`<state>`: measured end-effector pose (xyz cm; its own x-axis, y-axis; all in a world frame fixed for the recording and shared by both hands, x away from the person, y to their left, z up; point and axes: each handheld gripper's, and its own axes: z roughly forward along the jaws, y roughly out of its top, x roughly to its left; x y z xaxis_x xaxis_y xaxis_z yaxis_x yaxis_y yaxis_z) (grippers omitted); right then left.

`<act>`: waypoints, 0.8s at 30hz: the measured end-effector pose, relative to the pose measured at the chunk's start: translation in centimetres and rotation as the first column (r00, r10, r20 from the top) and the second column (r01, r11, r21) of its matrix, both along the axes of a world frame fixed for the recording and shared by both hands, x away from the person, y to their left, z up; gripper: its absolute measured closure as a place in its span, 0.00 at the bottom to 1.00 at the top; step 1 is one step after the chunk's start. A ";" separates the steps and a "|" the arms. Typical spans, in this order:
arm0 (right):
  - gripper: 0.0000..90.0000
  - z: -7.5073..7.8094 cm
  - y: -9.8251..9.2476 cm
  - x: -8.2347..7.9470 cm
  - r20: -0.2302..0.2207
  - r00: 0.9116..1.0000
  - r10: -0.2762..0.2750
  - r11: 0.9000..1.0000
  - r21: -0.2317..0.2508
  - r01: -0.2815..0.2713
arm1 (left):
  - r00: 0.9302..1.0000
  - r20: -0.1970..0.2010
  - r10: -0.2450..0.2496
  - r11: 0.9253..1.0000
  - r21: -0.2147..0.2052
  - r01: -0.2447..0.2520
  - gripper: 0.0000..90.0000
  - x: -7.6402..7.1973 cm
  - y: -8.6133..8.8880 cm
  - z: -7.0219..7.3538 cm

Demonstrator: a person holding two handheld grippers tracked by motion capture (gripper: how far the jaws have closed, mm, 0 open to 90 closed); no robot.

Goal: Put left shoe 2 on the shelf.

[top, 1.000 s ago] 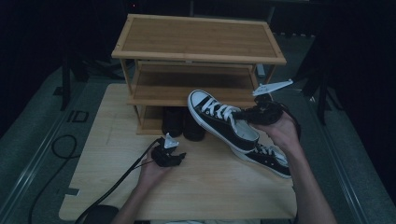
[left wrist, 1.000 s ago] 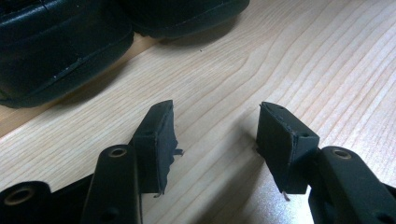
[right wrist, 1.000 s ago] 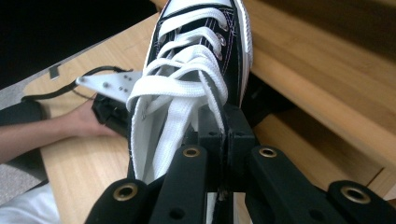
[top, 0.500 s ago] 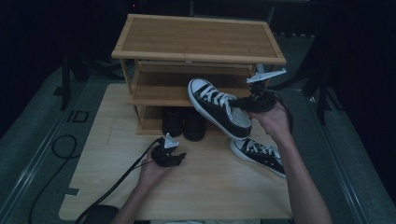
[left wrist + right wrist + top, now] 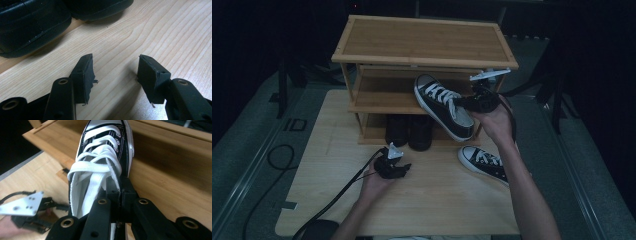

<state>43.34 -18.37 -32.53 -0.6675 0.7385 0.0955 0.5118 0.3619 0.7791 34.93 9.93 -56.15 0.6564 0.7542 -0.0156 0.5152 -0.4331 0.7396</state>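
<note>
The black sneaker point(image 5: 443, 106) hung in the air at the middle shelf point(image 5: 382, 104), toe inward, my right claw point(image 5: 473, 102) pinching what looked like its side wall. My left claw point(image 5: 398, 169) rested spread on the table point(image 5: 437, 195).

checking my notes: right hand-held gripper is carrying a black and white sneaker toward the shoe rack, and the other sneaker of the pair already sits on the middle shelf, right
Not quite. The other sneaker lies on the table in front of the shoe rack, not on a shelf; the high view shows it. The right hand-held gripper does carry a black and white sneaker toward the rack.
</note>
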 end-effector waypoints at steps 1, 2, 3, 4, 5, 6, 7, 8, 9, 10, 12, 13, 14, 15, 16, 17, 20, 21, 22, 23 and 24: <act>0.98 0.0 0.1 0.1 0.003 1.000 -0.011 1.000 0.001 0.011 | 1.000 0.000 0.000 1.000 0.000 0.000 0.52 0.0 0.0 0.0; 0.98 0.0 0.2 0.2 0.004 1.000 -0.020 1.000 0.002 0.020 | 1.000 0.000 0.000 1.000 -0.001 0.000 0.52 0.0 0.0 0.0; 0.98 0.0 0.2 0.2 0.004 1.000 -0.020 1.000 0.002 0.020 | 1.000 0.000 0.000 1.000 0.001 0.000 0.52 0.0 0.0 0.0; 0.98 -0.1 0.4 0.5 -0.003 0.999 -0.036 0.999 0.014 0.036 | 1.000 0.000 0.000 1.000 0.001 0.000 0.52 0.0 0.0 0.0; 0.98 -0.2 0.4 0.6 -0.001 0.999 -0.041 0.999 0.017 0.041 | 1.000 0.000 0.000 1.000 0.000 0.000 0.52 0.0 0.0 0.0; 0.98 -0.2 0.5 0.7 -0.004 0.999 -0.050 0.999 0.021 0.050 | 1.000 0.000 0.000 1.000 -0.001 0.000 0.52 0.0 0.0 0.0; 0.98 -0.2 0.6 0.8 -0.004 0.998 -0.057 0.998 0.025 0.057 | 1.000 0.000 0.000 1.000 -0.001 0.000 0.52 0.0 0.0 0.0; 0.98 -0.2 0.6 0.8 -0.004 0.998 -0.057 0.998 0.025 0.057 | 1.000 0.000 0.000 1.000 0.000 0.000 0.52 0.0 0.0 0.0; 0.98 -0.2 0.8 0.9 -0.010 0.997 -0.073 0.997 0.032 0.073 | 1.000 0.000 0.001 1.000 -0.001 -0.001 0.52 0.0 0.0 0.0; 0.98 -0.2 0.9 0.9 -0.016 0.997 -0.081 0.996 0.035 0.082 | 1.000 0.000 0.000 1.000 -0.001 0.000 0.52 0.0 0.0 0.0; 0.98 -0.2 1.2 0.9 -0.018 0.995 -0.098 0.995 0.033 0.099 | 1.000 0.001 0.001 1.000 -0.001 -0.001 0.52 0.0 0.0 0.0; 0.98 -0.2 1.3 1.0 -0.022 0.994 -0.109 0.993 0.035 0.110 | 1.000 0.001 0.001 1.000 -0.002 -0.001 0.52 0.0 0.0 0.0; 0.98 -0.2 1.3 1.0 -0.023 0.993 -0.116 0.992 0.038 0.117 | 1.000 0.001 0.001 1.000 -0.002 -0.001 0.52 0.0 0.0 0.0; 0.98 -0.2 1.5 1.0 -0.024 0.992 -0.123 0.992 0.039 0.124 | 1.000 0.000 0.001 1.000 -0.002 -0.001 0.52 0.0 0.0 0.0; 0.98 -0.2 1.5 1.0 -0.018 0.992 -0.125 0.991 0.040 0.125 | 1.000 0.000 0.001 1.000 -0.002 -0.001 0.52 0.0 0.0 0.0; 0.98 -0.2 1.6 1.0 -0.017 0.991 -0.129 0.991 0.045 0.130 | 1.000 0.001 0.001 1.000 -0.002 -0.001 0.52 0.0 0.0 0.0; 0.98 -0.3 1.9 1.0 -0.012 0.988 -0.155 0.987 0.047 0.155 | 1.000 0.000 0.002 1.000 -0.003 -0.002 0.52 0.0 0.0 0.0; 0.98 -0.3 2.0 1.0 -0.014 0.986 -0.164 0.985 0.049 0.164 | 1.000 0.000 0.002 1.000 -0.003 -0.002 0.52 0.0 0.0 0.0; 0.98 -0.3 2.1 1.0 -0.018 0.985 -0.171 0.984 0.053 0.172 | 1.000 0.000 0.002 1.000 -0.003 -0.002 0.52 0.0 0.0 0.0; 0.98 -0.3 2.1 1.0 -0.023 0.984 -0.174 0.983 0.061 0.176 | 1.000 -0.001 0.002 1.000 -0.004 -0.002 0.52 0.0 0.0 0.0; 0.98 -0.3 2.1 0.9 -0.031 0.983 -0.181 0.981 0.068 0.183 | 1.000 -0.001 0.002 1.000 -0.005 -0.002 0.52 0.0 0.0 0.0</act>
